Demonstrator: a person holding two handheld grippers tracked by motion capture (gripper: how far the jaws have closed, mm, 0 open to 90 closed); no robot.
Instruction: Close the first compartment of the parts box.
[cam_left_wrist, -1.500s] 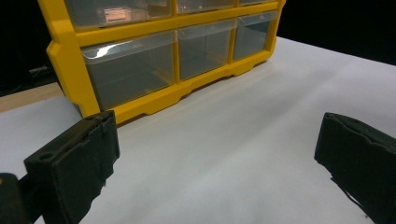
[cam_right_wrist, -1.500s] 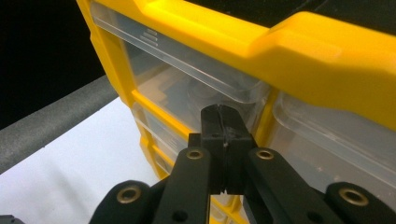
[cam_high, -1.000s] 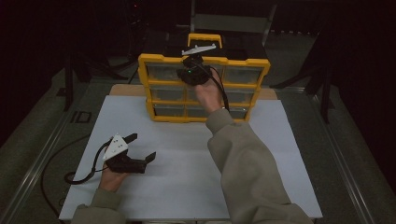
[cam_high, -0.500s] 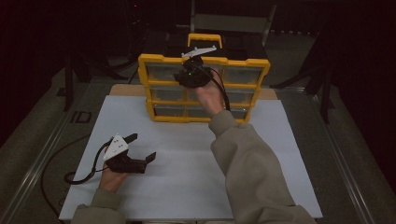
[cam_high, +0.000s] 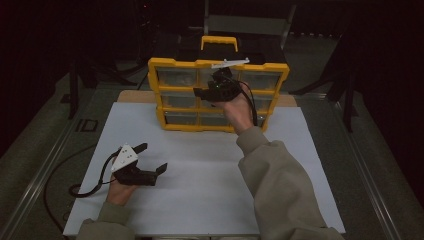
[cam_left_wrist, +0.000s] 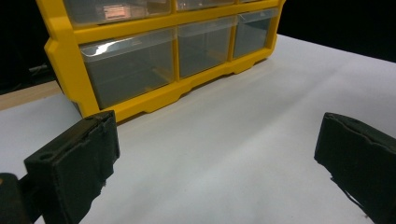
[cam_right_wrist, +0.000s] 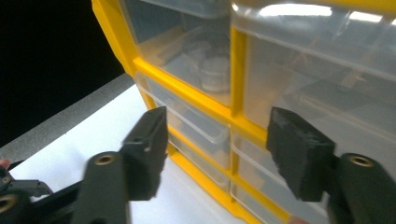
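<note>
Now my right tool (cam_high: 207, 90) has just been opening, empty, at the yellow plastic clear-drawered organiser (cam_high: 172, 63); my left tool (cam_high: 152, 159) rests wide open.

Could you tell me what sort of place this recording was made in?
Probably a lab or workshop recording bench: a white-covered table in a dark room, a yellow drawer organizer for small parts, and metal stands behind.

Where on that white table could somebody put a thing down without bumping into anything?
The white sheet lies bare between the left gripper and the sleeve, and along its right edge beyond the sleeve. It is crowded at the back, where the right gripper, jaws apart, hangs against the yellow drawer cabinet.
</note>
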